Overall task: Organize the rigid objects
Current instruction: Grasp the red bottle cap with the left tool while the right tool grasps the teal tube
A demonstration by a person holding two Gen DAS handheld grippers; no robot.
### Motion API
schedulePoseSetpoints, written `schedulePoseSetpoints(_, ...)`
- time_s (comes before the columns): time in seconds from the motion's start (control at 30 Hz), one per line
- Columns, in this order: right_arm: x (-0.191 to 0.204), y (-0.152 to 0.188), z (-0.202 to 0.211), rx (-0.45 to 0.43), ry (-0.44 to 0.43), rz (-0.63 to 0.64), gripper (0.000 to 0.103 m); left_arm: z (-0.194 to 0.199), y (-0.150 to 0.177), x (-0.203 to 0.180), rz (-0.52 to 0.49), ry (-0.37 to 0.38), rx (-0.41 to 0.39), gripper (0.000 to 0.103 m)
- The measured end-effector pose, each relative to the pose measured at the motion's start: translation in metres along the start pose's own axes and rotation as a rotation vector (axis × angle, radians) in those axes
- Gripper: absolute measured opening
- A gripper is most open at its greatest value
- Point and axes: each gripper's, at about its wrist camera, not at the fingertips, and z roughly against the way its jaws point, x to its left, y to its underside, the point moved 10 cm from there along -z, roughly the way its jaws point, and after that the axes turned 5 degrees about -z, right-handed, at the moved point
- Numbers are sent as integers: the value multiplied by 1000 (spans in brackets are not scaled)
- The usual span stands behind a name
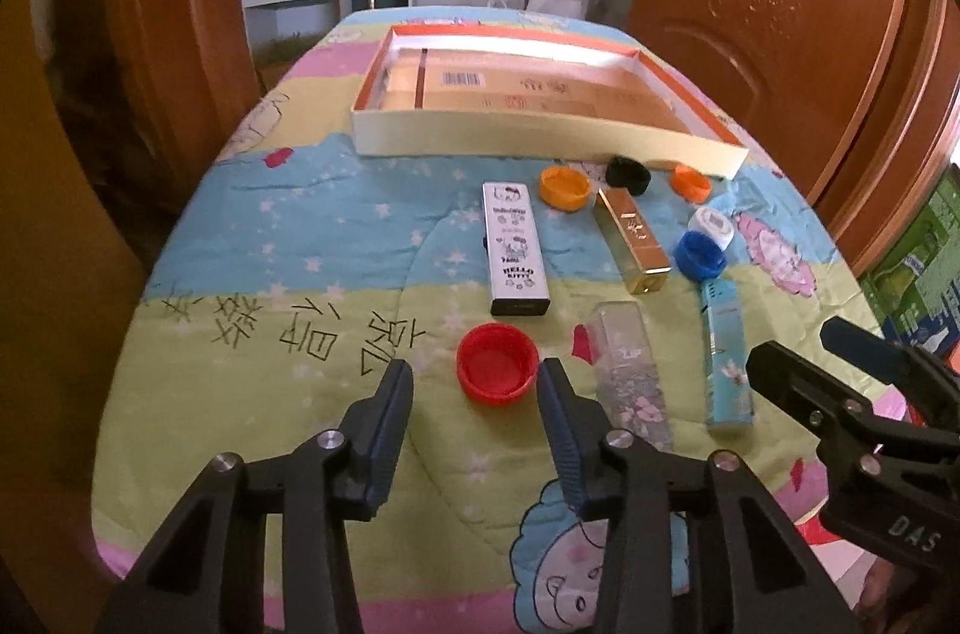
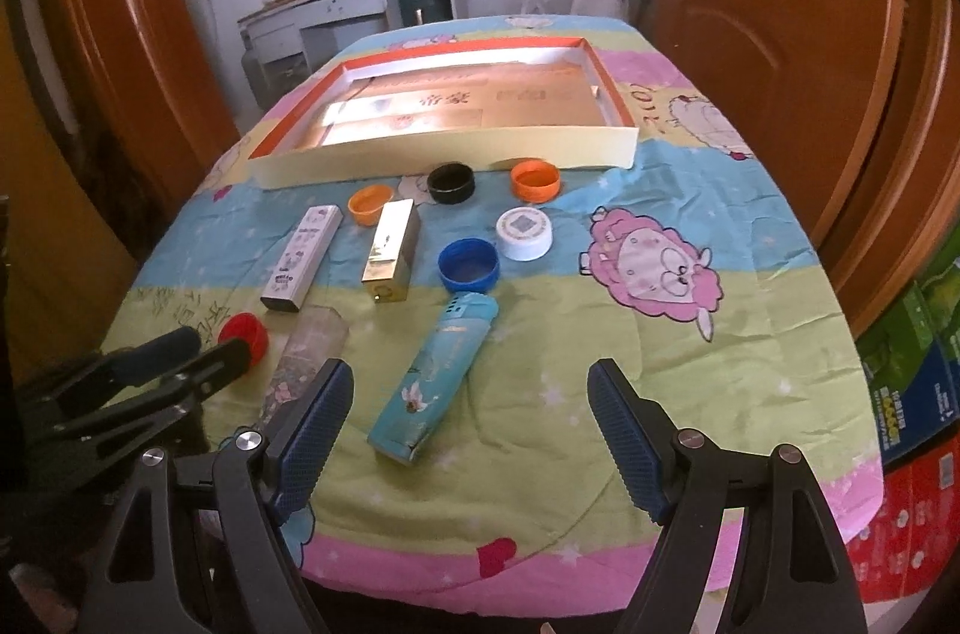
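Observation:
A shallow cardboard tray (image 1: pixel 540 135) (image 2: pixel 456 156) lies at the far end of the table. In front of it lie several bottle caps and small boxes. My left gripper (image 1: pixel 474 376) is open just short of a red cap (image 1: pixel 497 362) (image 2: pixel 245 331). A white Hello Kitty box (image 1: pixel 515 247) (image 2: pixel 303 256), a gold box (image 1: pixel 633 232) (image 2: pixel 393 250) and a clear box (image 1: pixel 630 376) (image 2: pixel 306 358) lie beyond and to its right. My right gripper (image 2: pixel 471 394) is open over the near end of a light blue box (image 2: pixel 435 373) (image 1: pixel 727 352).
Two orange caps (image 2: pixel 536 179) (image 2: pixel 370 205), a black cap (image 2: pixel 451 182), a white cap (image 2: pixel 525 232) and a blue cap (image 2: pixel 468 263) lie near the tray. The table has a cartoon-print cloth (image 2: pixel 660 334). Wooden doors stand on both sides. Coloured cartons (image 2: pixel 912 394) are stacked at the right.

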Motion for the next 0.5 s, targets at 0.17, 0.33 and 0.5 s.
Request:
schedulePoseSetpoints(0.17,2,-1,-11,16,3,-4,82,-9,-3,-3,-28,9,-4,41)
schedulePoseSetpoints(0.33,4,-3,-23,32,20,-11,68,-12,-3,-6,-85,-14,-19,40)
schedulePoseSetpoints(0.5,7,3,-35,60,64,10,46,-11,-2,-4,-88,2,-35,35)
